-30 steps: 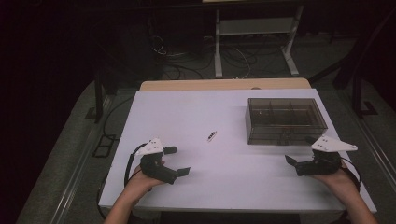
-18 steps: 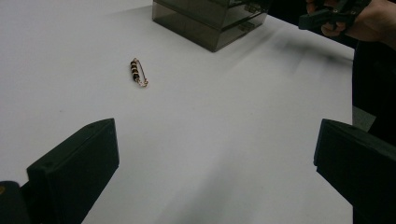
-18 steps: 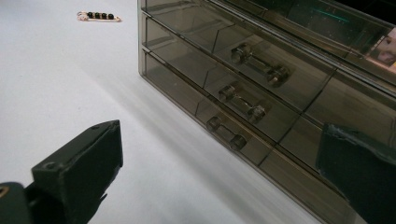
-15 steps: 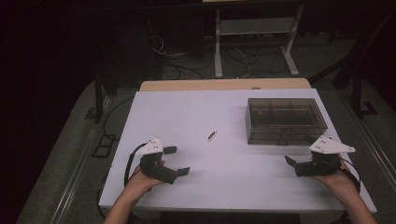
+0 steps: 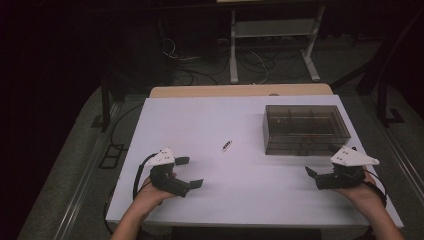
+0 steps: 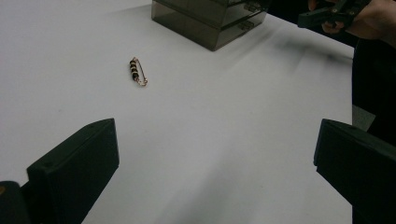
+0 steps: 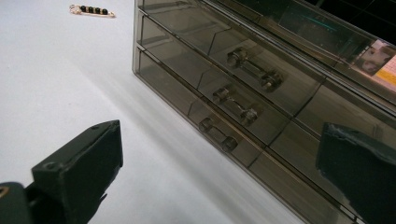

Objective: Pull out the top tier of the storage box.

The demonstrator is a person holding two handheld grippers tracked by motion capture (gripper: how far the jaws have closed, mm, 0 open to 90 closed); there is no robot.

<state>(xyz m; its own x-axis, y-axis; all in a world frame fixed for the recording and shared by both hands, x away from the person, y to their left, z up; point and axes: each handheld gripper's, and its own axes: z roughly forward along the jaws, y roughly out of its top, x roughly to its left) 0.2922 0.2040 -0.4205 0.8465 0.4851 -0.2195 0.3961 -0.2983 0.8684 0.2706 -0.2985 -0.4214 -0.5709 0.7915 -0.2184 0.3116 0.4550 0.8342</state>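
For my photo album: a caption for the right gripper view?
Open tool faces a smoky three-drawer box; beaded pin lies beyond.

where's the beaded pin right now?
High view: the pin lies on the white table near its middle, left of the drawer box, ahead of the open left gripper.

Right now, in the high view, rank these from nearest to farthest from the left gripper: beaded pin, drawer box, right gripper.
1. Beaded pin, just ahead, mid-table.
2. Drawer box, far right side.
3. Right gripper, near right edge.

Left gripper sits near-left.
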